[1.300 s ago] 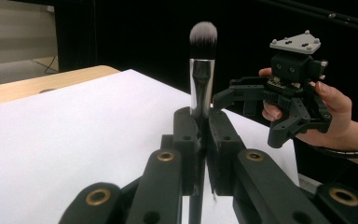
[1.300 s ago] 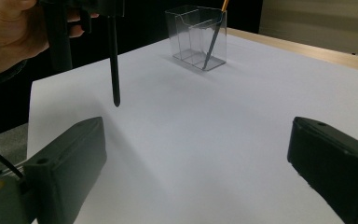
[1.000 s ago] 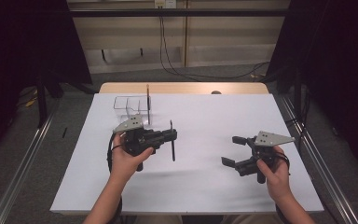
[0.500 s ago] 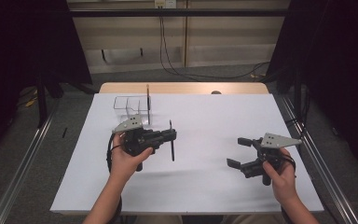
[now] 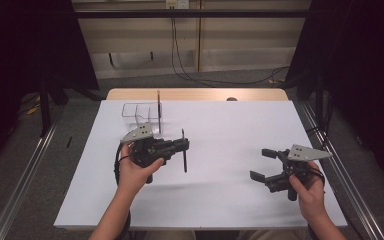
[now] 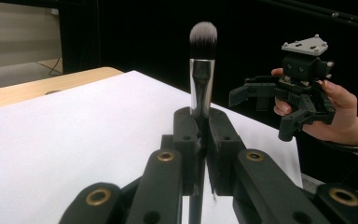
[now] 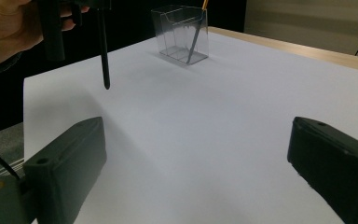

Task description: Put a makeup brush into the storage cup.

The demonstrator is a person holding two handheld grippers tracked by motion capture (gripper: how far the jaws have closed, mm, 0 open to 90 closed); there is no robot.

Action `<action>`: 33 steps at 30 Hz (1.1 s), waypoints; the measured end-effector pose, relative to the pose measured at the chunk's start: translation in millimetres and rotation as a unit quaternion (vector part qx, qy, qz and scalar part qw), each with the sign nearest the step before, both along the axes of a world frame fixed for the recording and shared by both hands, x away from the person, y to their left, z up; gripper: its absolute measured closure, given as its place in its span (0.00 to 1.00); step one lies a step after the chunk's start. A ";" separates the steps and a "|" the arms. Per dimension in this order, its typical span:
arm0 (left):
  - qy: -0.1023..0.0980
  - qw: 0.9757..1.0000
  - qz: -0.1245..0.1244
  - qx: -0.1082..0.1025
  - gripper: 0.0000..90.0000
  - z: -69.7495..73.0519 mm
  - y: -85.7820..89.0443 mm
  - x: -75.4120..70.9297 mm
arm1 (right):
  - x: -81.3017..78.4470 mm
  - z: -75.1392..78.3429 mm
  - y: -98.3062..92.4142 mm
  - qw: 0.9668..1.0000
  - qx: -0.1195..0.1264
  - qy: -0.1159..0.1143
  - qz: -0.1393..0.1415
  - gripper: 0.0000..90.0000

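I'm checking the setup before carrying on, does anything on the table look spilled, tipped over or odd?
Nothing stands out. The clear holder stands upright on the white sheet with one thin stick in it, the left gripper holds a makeup brush upright above the sheet, and the right gripper is open.

Only the clear box [image 5: 141, 116] interrupts the bare white sheet [image 5: 230, 130].

Background stuff: a clear plastic box organizer [image 5: 140, 114] sits around 11 o'clock on the white sheet covering the wooden table [image 5: 215, 175], with a thin dark stick [image 5: 158, 107] standing in it. Black cables [image 5: 180, 55] run along the floor at 12.
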State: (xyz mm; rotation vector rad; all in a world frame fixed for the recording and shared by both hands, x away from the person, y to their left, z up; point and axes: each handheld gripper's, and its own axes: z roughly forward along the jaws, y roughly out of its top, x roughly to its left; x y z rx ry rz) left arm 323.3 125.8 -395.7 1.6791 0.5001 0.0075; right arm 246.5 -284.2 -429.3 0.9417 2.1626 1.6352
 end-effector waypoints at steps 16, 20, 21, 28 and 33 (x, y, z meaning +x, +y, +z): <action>-0.002 1.000 0.004 -0.001 0.93 1.1 4.0 0.7 | -6.7 -5.1 -14.9 1.000 0.004 0.001 -0.010 0.05; -0.003 1.000 0.007 -0.001 0.93 1.4 4.7 0.7 | -8.0 -6.8 -18.3 1.000 0.006 0.001 -0.014 0.05; -0.003 1.000 0.007 0.000 0.93 1.5 4.8 0.7 | -8.5 -7.1 -19.1 1.000 0.007 0.003 -0.014 0.05; -0.003 1.000 0.009 -0.002 0.93 1.7 6.6 1.9 | -11.0 -6.7 -24.0 1.000 0.011 -0.003 -0.018 0.05; -0.003 1.000 0.010 -0.001 0.93 2.6 8.1 2.2 | -12.3 -7.1 -26.2 1.000 0.010 -0.003 -0.020 0.05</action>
